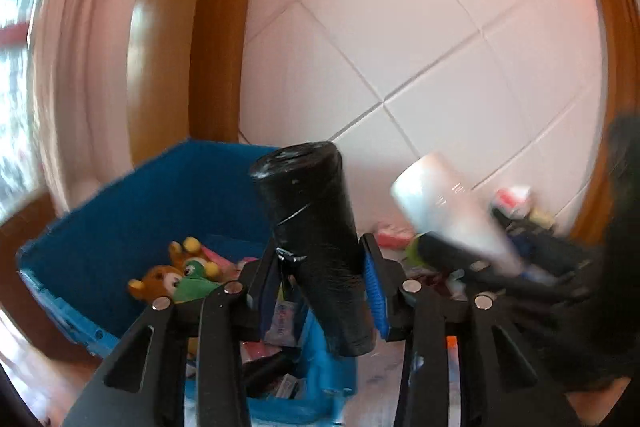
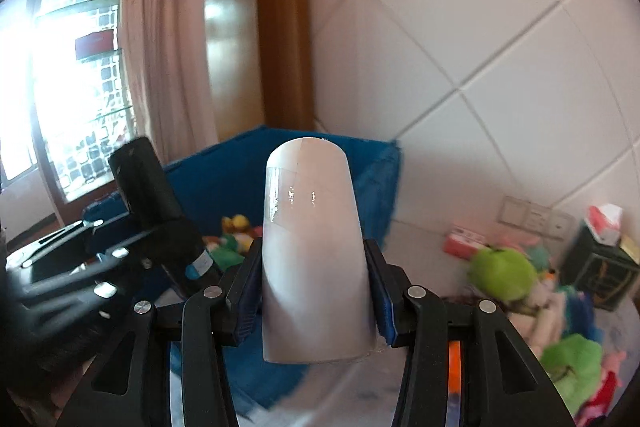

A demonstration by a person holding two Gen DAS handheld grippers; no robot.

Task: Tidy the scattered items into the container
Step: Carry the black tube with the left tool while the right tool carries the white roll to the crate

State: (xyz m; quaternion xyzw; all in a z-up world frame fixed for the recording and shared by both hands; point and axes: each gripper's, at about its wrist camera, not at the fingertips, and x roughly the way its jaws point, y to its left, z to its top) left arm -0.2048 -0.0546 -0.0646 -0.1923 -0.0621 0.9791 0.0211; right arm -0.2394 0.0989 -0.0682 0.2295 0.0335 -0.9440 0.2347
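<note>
My left gripper point(image 1: 320, 287) is shut on a black roll point(image 1: 316, 239) and holds it upright over the near right corner of the blue bin point(image 1: 132, 211). The bin holds a brown bear toy point(image 1: 160, 281), a green plush and other items. My right gripper point(image 2: 314, 299) is shut on a white roll point(image 2: 316, 251), lifted in front of the blue bin point(image 2: 376, 179). The white roll point(image 1: 448, 211) shows blurred to the right in the left wrist view. The left gripper with the black roll point(image 2: 148, 183) shows at the left of the right wrist view.
Scattered plush toys point(image 2: 504, 271), a pink box point(image 2: 464, 241) and a dark box with a tissue pack point(image 2: 600, 267) lie on the surface at right. A white tiled wall point(image 2: 480, 47), a wooden door frame point(image 2: 280, 27), a curtain and a window point(image 2: 72, 67) stand behind.
</note>
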